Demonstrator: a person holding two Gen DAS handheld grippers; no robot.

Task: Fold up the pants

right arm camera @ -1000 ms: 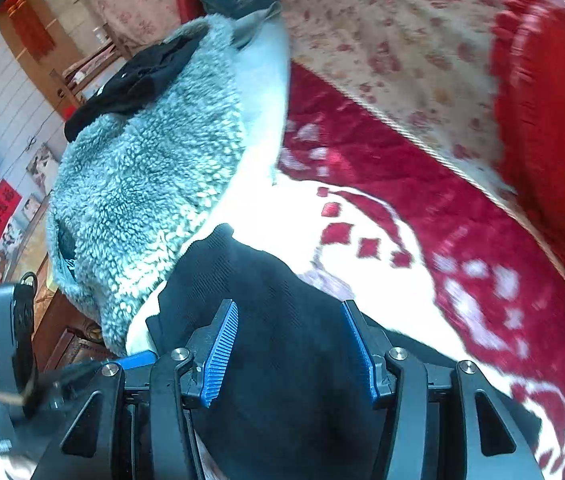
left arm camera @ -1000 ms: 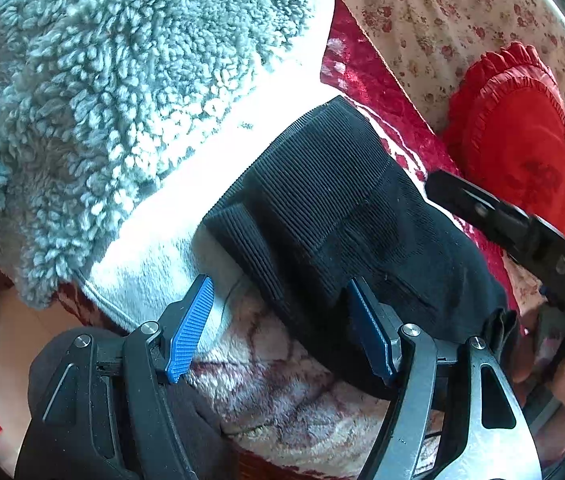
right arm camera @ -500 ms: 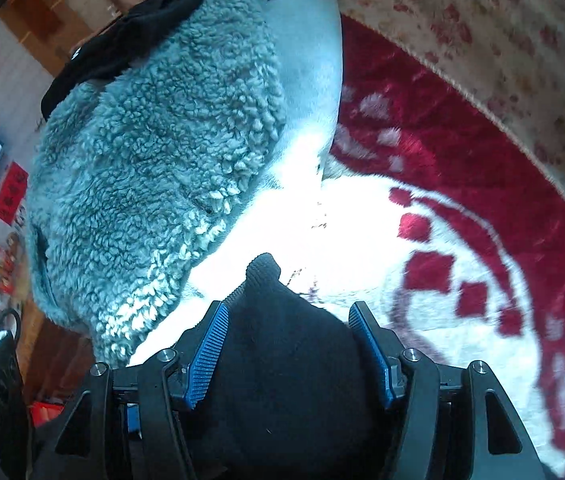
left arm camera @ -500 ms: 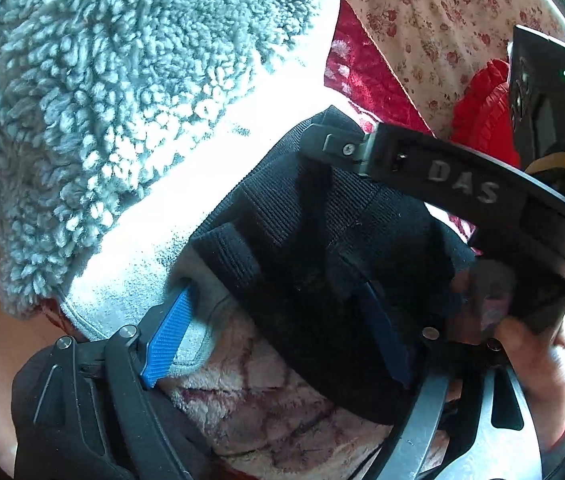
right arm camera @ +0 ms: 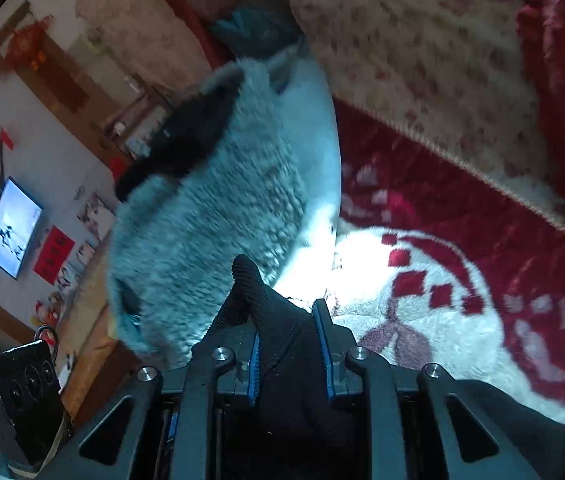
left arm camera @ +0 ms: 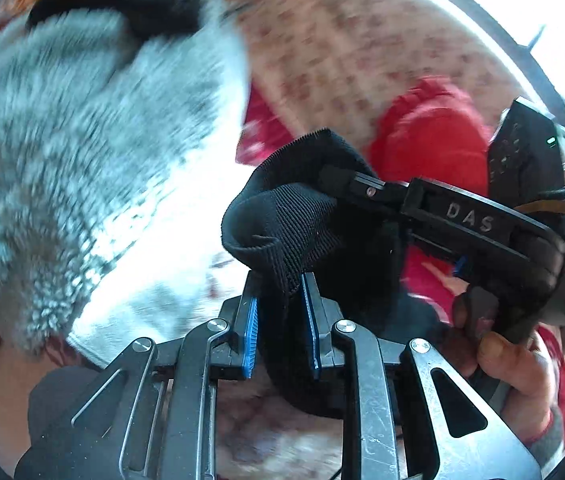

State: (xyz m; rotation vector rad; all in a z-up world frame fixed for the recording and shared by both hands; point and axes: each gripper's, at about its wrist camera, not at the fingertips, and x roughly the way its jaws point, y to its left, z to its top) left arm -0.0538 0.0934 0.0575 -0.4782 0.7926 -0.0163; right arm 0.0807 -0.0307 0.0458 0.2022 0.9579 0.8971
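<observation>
1. The left tool (left arm camera: 278, 316) has just closed on the black pants (left arm camera: 294, 220), pinching one ribbed edge.
2. The right tool (right arm camera: 288, 344) has also just closed on them (likely to lift both corners together).
3. The pants hang above the bed's red-and-white blanket (right arm camera: 462, 280).

Big fluffy grey-blue fleece blanket (right arm camera: 210, 216) hogs the left half of the right wrist frame. Open red-and-white plush bedspread (right arm camera: 442, 304) at lower right, floral quilt (right arm camera: 422, 60) walling off upper right.

Both wrist views look closely down at the pants (left arm camera: 294, 216) from opposite sides
</observation>
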